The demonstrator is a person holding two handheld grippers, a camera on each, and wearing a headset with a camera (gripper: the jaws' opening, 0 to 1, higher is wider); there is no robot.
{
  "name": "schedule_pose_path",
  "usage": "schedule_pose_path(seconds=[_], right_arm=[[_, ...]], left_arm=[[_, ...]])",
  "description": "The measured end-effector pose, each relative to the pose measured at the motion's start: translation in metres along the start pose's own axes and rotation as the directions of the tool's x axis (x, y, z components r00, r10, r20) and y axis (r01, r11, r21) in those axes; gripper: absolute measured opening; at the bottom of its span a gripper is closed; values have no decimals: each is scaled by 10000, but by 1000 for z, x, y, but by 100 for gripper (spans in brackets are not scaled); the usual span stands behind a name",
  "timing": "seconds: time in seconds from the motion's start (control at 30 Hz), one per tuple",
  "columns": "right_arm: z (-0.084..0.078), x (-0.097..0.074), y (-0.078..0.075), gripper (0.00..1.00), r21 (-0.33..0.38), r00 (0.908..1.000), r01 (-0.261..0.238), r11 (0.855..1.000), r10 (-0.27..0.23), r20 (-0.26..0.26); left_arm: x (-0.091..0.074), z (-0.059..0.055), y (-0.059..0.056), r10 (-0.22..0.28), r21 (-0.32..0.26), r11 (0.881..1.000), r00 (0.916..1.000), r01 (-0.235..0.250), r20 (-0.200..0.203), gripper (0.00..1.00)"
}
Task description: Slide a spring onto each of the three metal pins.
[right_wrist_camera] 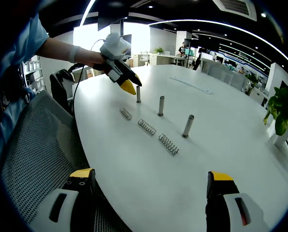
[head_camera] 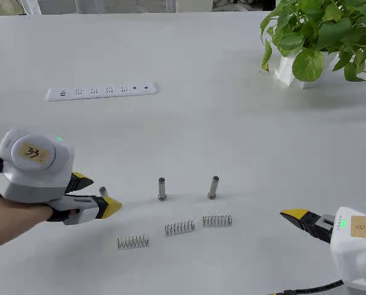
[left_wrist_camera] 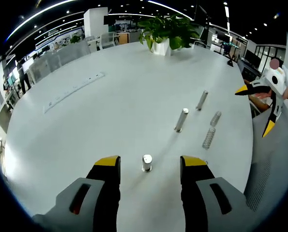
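Springs (head_camera: pixel 179 228), three short coils of thin bright steel wire, lie on their sides in a row on the white tabletop (head_camera: pixel 244 141), just in front of the three slim grey metal pins (head_camera: pixel 162 188), which stand upright. The coils look featherlight and squashy, and likely to roll or flick away if pinched hard across the middle. A gentle hold near one end, leaving the other end free to find a pin top, seems the safest way to take them. The pins are stiff but narrow-footed, so a nudge could topple one. The yellow-tipped left gripper (left_wrist_camera: pixel 148 163) is spread wide, its jaws either side of the leftmost pin (head_camera: pixel 103 192), clear of it and holding nothing. The yellow-tipped right gripper (right_wrist_camera: pixel 151 175) is likewise wide open and empty, well apart from the row. A tan sticker (head_camera: pixel 35 152) on the left gripper bears handwriting that looks like "33"; a second sticker (head_camera: pixel 360 226), on the right gripper, is too small to read
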State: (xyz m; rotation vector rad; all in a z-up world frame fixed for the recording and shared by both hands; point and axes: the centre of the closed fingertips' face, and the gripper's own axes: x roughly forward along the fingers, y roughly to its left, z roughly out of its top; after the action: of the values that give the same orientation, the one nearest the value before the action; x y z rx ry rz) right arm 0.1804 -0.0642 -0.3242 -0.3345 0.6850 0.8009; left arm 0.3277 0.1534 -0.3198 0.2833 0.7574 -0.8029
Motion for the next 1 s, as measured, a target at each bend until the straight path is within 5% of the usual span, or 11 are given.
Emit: schedule_pose_path(seconds=[0.23, 0.67, 1.0], right_arm=[[0, 2, -1, 96, -17, 10000, -45, 10000, 45, -10], [4, 6, -7, 97, -178, 9999, -169, 9997, 169, -6], [8, 8, -9, 98, -438, 9996, -280, 9986, 279, -43]], left_arm=[[-3, 1, -5, -160, 44, 9999, 9981, 158, 591, 62], [-12, -9, -10, 13, 312, 9995, 9953, -43, 966, 98], [-25, -18, -16, 55, -212, 9998, 9909, -27, 1347, 99]])
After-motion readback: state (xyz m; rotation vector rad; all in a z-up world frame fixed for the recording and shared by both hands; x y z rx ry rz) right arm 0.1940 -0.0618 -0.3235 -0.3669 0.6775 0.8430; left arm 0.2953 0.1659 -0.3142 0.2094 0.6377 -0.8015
